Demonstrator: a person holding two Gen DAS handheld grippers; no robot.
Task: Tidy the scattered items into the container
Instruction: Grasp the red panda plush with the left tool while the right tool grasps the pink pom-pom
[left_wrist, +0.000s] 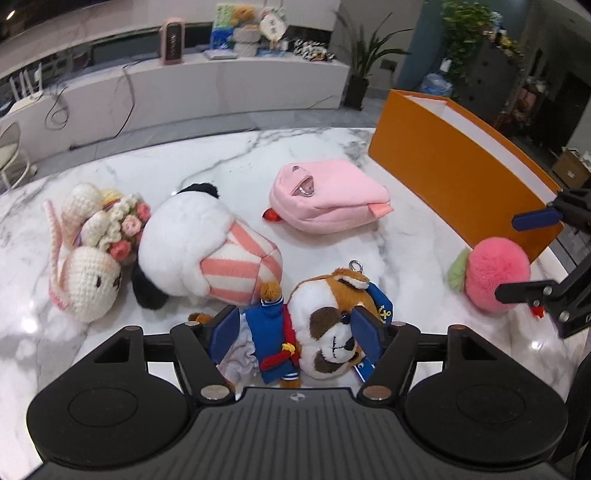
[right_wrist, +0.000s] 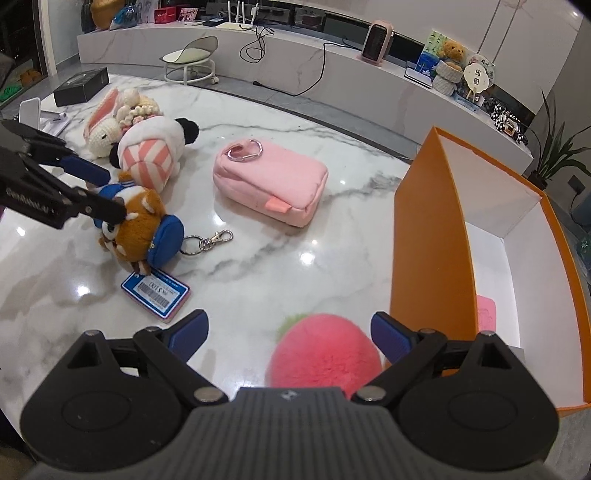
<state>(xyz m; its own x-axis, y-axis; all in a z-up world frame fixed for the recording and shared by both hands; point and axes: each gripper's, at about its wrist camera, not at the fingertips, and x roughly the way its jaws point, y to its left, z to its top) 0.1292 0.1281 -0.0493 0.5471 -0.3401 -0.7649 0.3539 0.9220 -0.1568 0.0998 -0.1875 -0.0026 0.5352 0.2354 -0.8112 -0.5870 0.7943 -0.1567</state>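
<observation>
My left gripper (left_wrist: 295, 334) straddles a brown raccoon plush in a blue sailor suit (left_wrist: 325, 328), its jaws close on both sides of it; the plush lies on the marble table. It also shows in the right wrist view (right_wrist: 140, 229), with the left gripper (right_wrist: 107, 195) around it. My right gripper (right_wrist: 290, 338) is open around a fluffy pink ball with a green tuft (right_wrist: 325, 354), not pinching it. From the left wrist view the ball (left_wrist: 495, 273) sits between the right gripper's fingers (left_wrist: 524, 254). The orange box (right_wrist: 428, 236) stands open to the right.
A pink pouch (right_wrist: 271, 184), a white plush in pink stripes (right_wrist: 151, 151) and a crochet rabbit (right_wrist: 107, 125) lie on the table (right_wrist: 295, 280). A blue price tag (right_wrist: 157, 291) and key clip (right_wrist: 210, 240) trail from the raccoon. A black box (right_wrist: 81, 86) sits far left.
</observation>
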